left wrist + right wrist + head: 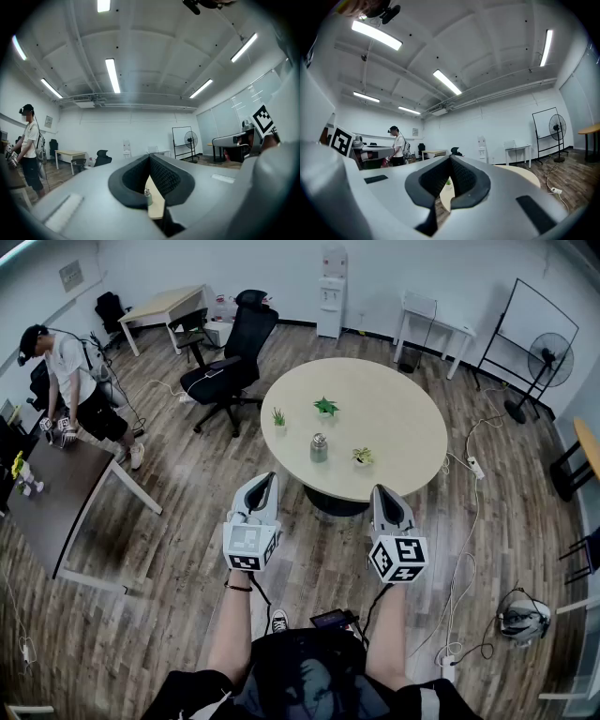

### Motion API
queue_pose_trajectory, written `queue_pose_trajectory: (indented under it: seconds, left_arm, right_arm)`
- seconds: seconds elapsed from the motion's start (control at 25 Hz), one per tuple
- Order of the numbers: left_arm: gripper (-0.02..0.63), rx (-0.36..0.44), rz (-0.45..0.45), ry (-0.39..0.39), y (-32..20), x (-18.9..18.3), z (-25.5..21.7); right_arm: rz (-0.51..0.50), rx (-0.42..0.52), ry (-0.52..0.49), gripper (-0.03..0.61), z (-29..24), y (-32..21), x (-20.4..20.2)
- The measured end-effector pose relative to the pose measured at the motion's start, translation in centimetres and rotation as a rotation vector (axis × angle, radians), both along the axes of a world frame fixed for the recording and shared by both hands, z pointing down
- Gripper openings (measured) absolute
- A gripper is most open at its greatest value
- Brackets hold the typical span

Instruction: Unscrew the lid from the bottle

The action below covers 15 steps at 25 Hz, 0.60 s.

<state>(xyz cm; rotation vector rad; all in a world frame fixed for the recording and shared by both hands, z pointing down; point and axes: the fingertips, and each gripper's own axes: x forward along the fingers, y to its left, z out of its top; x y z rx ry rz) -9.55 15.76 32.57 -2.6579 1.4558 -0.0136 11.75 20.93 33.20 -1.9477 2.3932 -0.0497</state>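
Metal bottle [319,447] stands well ahead of the closed fingers [262,491].

The left gripper [266,480] and right gripper [382,491] are pale grey shells, smooth and tapering to a rounded nose. Inside, they are lined with black ribbed pads [165,177]. Each carries a white cube [247,547] at its rear, printed with black square markers. A thin black cable [262,593] trails from under each one. The person wears a dark band [236,587] on the left wrist, black short sleeves [195,688], dark clothes [309,676] and a black shoe [278,621] with a white sole.
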Motion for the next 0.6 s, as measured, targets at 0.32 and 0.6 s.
queue_pose_trajectory:
  seconds: [0.32,0.6]
  left_arm:
    - [0.0,-0.002,0.0,-0.004,0.17,-0.2,0.39]
    - [0.0,0.002,0.001,-0.006,0.74,0.5,0.08]
  right_arm:
    - [-0.012,0.01,-0.026,0.002,0.17,0.17,-0.26]
    - [-0.007,0.008,-0.022,0.002,0.01,0.72,0.42]
